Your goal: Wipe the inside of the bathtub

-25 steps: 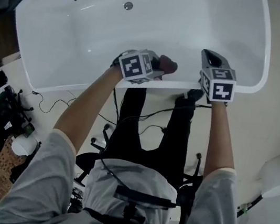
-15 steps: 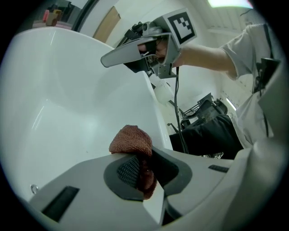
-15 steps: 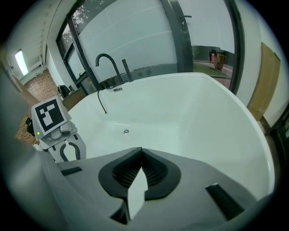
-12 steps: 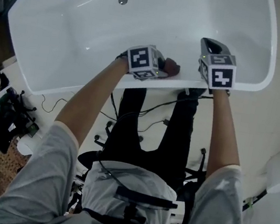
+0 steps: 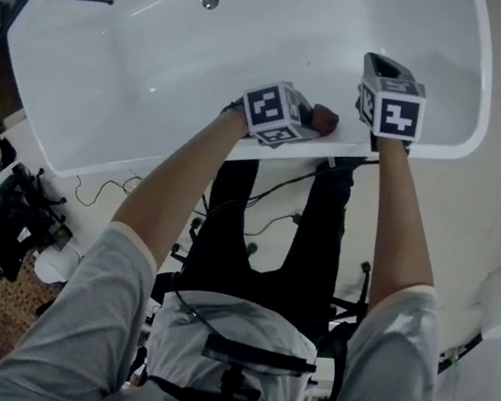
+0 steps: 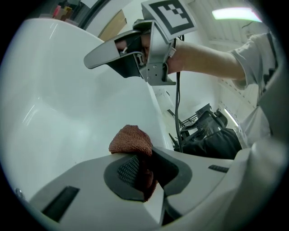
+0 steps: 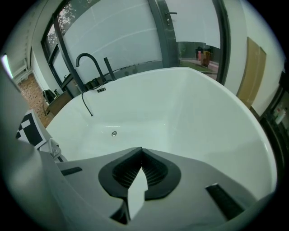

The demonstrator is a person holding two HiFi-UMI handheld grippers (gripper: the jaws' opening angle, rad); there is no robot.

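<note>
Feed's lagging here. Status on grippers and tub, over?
Left gripper shut on brown cloth, at near rim of bathtub. Right gripper shut, empty, above the basin. Nothing in the wiping path.

The left gripper [image 6: 143, 171] and the right gripper [image 7: 141, 155] have pale grey moulded shells with black ribbed pads [image 7: 124, 173] inside the jaws. Behind each sits a white cube [image 5: 275, 111] printed with black square markers. Below the right gripper's cube is a bare metal bracket [image 6: 156, 70] with small screws, and a black cable [image 6: 177, 103] drops from it. Behind the grippers are a light grey short-sleeved shirt [image 5: 238, 331], crossed by a black strap [image 5: 258, 355], and black trousers [image 5: 271, 246].
</note>
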